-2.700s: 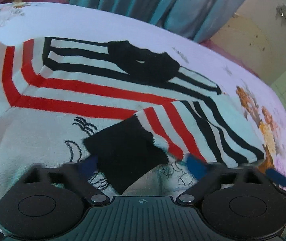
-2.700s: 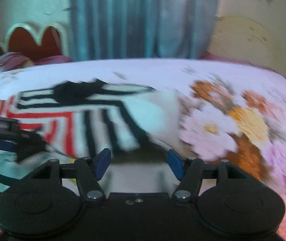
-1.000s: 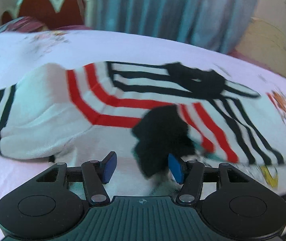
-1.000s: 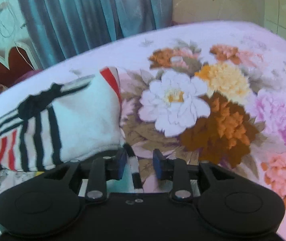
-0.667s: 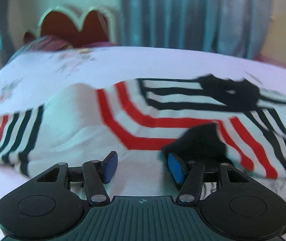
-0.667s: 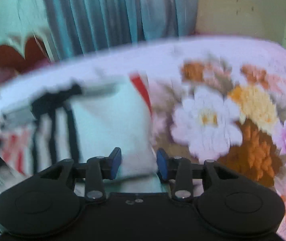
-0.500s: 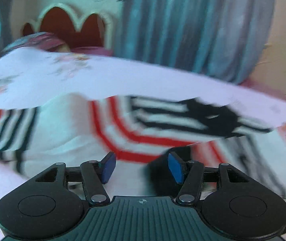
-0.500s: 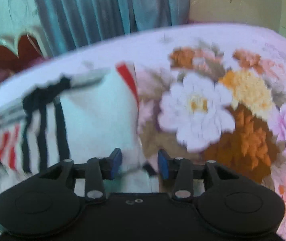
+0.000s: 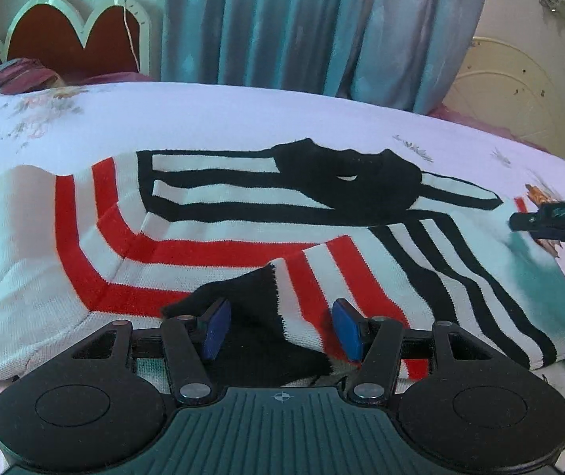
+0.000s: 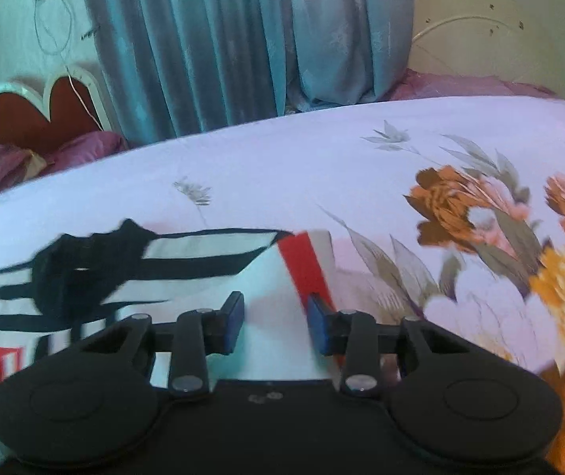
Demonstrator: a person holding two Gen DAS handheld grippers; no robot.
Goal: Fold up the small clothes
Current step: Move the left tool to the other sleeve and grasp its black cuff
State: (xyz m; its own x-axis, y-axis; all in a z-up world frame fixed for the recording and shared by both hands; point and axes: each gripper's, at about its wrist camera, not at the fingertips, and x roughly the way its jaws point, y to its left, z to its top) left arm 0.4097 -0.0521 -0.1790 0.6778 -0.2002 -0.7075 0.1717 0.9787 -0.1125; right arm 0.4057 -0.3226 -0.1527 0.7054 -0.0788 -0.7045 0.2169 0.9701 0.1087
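A floral bed (image 9: 242, 111) carries the striped sweater (image 9: 211, 213), spread flat with one sleeve folded across its front. The left gripper (image 9: 280, 330) hangs half open over the black cuff (image 9: 250, 316), pads clear of it. The right gripper (image 10: 276, 324) is closing around the sweater's white edge, not yet pinching.

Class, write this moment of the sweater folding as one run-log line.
stage: sleeves folded in | sweater: flat on bed | left tongs: open over black cuff | right tongs: closing, white fabric between
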